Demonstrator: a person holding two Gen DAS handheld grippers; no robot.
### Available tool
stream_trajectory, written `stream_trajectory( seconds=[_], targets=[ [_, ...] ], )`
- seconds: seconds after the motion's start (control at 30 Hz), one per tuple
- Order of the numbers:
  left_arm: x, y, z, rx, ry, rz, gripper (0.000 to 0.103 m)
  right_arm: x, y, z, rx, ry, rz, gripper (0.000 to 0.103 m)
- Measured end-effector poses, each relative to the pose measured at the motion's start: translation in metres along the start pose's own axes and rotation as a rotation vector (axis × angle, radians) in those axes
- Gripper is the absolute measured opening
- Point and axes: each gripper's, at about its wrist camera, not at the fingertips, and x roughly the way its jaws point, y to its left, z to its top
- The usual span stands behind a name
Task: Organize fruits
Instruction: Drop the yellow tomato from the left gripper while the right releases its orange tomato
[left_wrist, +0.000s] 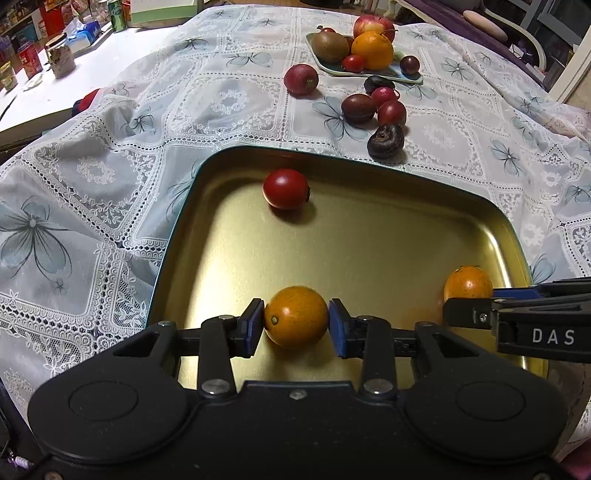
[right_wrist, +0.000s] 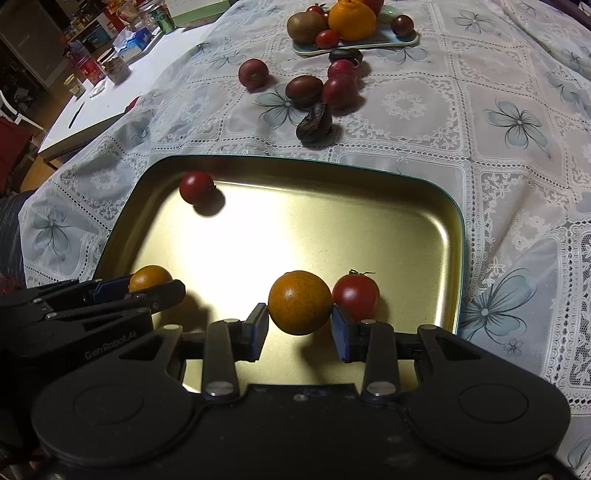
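Note:
A gold metal tray (left_wrist: 369, 236) lies on the lace tablecloth. My left gripper (left_wrist: 295, 314) is shut on an orange tomato (left_wrist: 295, 321), both blue pads touching its sides, low over the tray's near part. My right gripper (right_wrist: 300, 314) is shut on a second orange tomato (right_wrist: 300, 302), held just above the tray floor, its shadow beneath it. In the left wrist view the right gripper (left_wrist: 469, 302) comes in from the right with that tomato (left_wrist: 468, 283). A red tomato (left_wrist: 286, 188) rests in the tray's far left corner. Another red tomato (right_wrist: 356, 297) sits behind my right finger.
Beyond the tray, several dark and red fruits (left_wrist: 373, 107) lie loose on the cloth, one red one (left_wrist: 301, 79) apart to the left. A pale plate (left_wrist: 332, 70) at the back holds a kiwi, an orange, an apple and small tomatoes. Jars and boxes (left_wrist: 59, 55) crowd a white table far left.

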Motion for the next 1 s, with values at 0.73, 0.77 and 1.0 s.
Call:
stream_trajectory(
  seconds=[0.73, 0.77, 1.0],
  targets=[
    [-0.0002, 0.0, 0.0005, -0.009, 0.01, -0.005, 0.046, 0.0009, 0.0025, 0.0002, -0.01, 0.006, -0.012, 0.038],
    [0.0003, 0.0001, 0.0, -0.01, 0.011, -0.007, 0.046, 0.0015, 0.0026, 0.0001, -0.01, 0.009, -0.011, 0.038],
    [0.0012, -0.0007, -0.0007, -0.013, 0.018, -0.009, 0.046, 0.0032, 0.0029, -0.0002, -0.012, 0.027, -0.007, 0.038]
  ],
)
